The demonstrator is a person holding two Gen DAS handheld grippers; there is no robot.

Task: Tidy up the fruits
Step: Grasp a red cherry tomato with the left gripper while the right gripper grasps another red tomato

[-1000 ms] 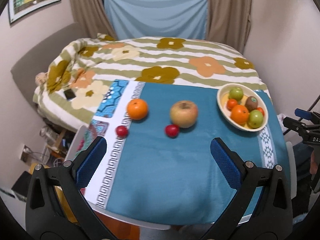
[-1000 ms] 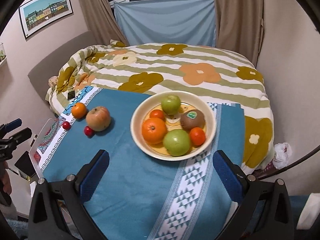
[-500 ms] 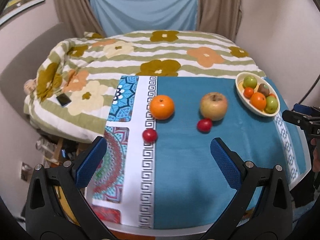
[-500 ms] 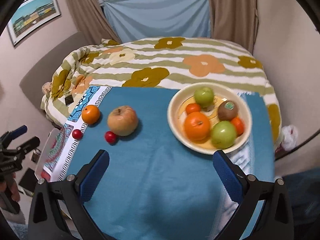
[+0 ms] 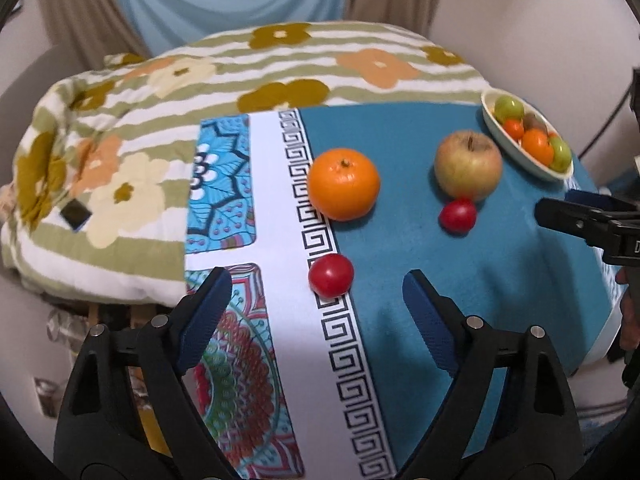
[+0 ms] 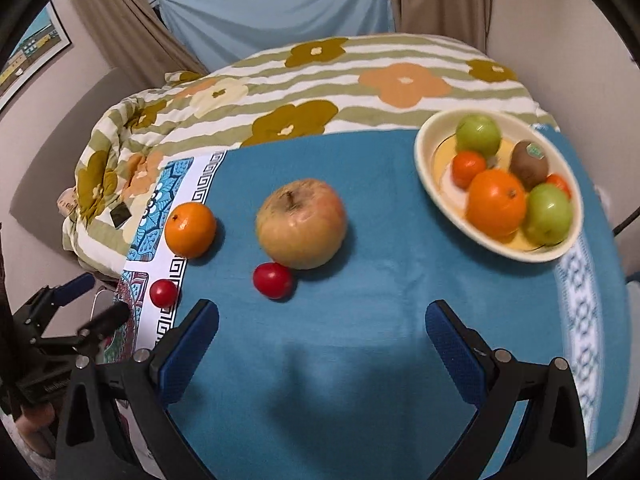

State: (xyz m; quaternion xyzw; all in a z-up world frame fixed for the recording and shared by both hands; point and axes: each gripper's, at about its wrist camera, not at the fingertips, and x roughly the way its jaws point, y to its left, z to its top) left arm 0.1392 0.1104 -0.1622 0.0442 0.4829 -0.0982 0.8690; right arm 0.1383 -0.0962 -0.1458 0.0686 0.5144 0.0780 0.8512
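On the teal cloth lie an orange (image 5: 344,184) (image 6: 190,230), a yellowish apple (image 5: 468,166) (image 6: 302,224) and two small red tomatoes. One tomato (image 5: 458,216) (image 6: 274,280) touches the apple's front. The other tomato (image 5: 330,280) (image 6: 163,293) lies on the white border. My left gripper (image 5: 315,280) hovers over this one, jaws closing; the tomato shows in the gap and the pads are clear of it. My right gripper (image 6: 322,308) is open and empty, short of the apple. A cream bowl (image 5: 516,154) (image 6: 516,254) at the far right holds several fruits.
A bed with a flowered striped duvet (image 5: 280,64) lies right behind the table, with a small dark flat object (image 5: 74,212) on it. The table's left edge drops off beside the patterned cloth border (image 5: 236,380). Walls and curtains close in behind.
Both grippers have come down and closer to the table while shifting left. The left-hand tomato now sits in the left gripper's gap, and its jaws have narrowed. The apple has moved to the middle of the right view.
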